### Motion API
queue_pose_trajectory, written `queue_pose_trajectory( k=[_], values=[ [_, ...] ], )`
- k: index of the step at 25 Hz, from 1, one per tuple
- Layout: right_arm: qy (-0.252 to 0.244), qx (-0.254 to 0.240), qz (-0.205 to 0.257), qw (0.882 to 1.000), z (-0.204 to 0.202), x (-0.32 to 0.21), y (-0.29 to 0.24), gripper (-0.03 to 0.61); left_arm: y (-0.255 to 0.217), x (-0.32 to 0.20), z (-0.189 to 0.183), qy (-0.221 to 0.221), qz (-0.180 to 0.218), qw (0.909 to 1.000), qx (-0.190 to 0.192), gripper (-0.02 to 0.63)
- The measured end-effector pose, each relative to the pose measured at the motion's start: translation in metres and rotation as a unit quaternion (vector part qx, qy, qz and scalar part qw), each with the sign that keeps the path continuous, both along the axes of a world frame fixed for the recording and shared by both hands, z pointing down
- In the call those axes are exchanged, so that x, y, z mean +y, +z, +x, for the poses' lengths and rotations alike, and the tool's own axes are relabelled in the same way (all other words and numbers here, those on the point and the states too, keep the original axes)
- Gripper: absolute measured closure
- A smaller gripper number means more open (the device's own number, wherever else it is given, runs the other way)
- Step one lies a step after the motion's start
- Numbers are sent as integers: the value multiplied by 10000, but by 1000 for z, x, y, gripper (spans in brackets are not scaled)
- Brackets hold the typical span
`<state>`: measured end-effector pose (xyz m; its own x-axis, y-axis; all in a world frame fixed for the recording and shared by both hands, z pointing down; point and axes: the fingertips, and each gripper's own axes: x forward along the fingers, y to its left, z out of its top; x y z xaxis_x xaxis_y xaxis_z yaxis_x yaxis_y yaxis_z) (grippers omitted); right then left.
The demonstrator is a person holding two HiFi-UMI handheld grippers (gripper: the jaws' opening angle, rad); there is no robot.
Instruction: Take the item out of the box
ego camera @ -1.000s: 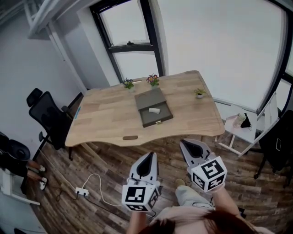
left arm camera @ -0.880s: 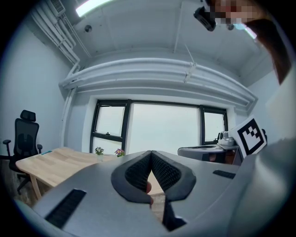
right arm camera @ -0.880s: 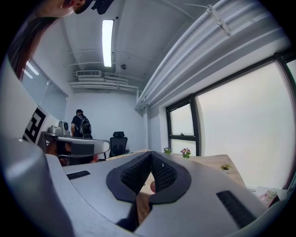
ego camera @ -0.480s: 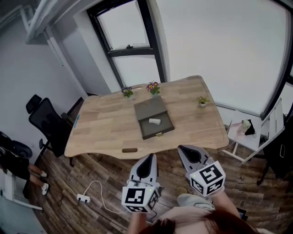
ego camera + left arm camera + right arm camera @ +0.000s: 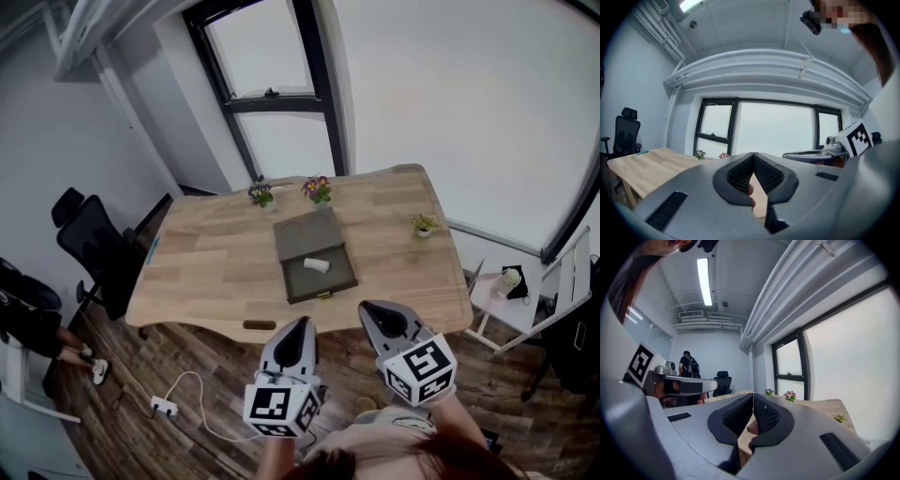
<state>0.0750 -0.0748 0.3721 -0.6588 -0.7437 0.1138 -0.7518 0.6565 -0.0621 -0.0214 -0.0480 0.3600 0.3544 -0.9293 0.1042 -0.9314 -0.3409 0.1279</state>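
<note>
An open dark grey box (image 5: 315, 253) lies in the middle of the wooden table (image 5: 216, 262), with a small white item (image 5: 317, 265) inside its front half. My left gripper (image 5: 298, 328) and right gripper (image 5: 373, 312) hang side by side, well short of the table's near edge. Both are shut with nothing between their jaws. In the left gripper view the left gripper (image 5: 753, 155) points over the table toward the window. The right gripper (image 5: 753, 396) shows its pads pressed together in its own view.
Two small flower pots (image 5: 261, 194) (image 5: 318, 188) stand at the table's far edge, and a third plant (image 5: 424, 225) at the right. A dark flat piece (image 5: 260, 325) lies on the near edge. An office chair (image 5: 89, 246) stands at the left, a white side table (image 5: 511, 291) at the right, a power strip (image 5: 163, 406) on the floor.
The view has shifted so the table sits a little lower and nearer in the frame. Both grippers stay shut and have drifted slightly toward the table.
</note>
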Motion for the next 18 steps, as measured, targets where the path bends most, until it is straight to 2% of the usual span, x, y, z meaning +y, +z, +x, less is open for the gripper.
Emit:
queue_pose_trajectory(
  k=[10,18],
  values=[
    [-315,96,-108,9994,-6,-46,13,577,13,-33,5,-155,-138,9998,53,611],
    [-455,183,-215,9986,-21,-76,25,575,26,-56,-10,-268,-273,9992,64,611]
  ],
)
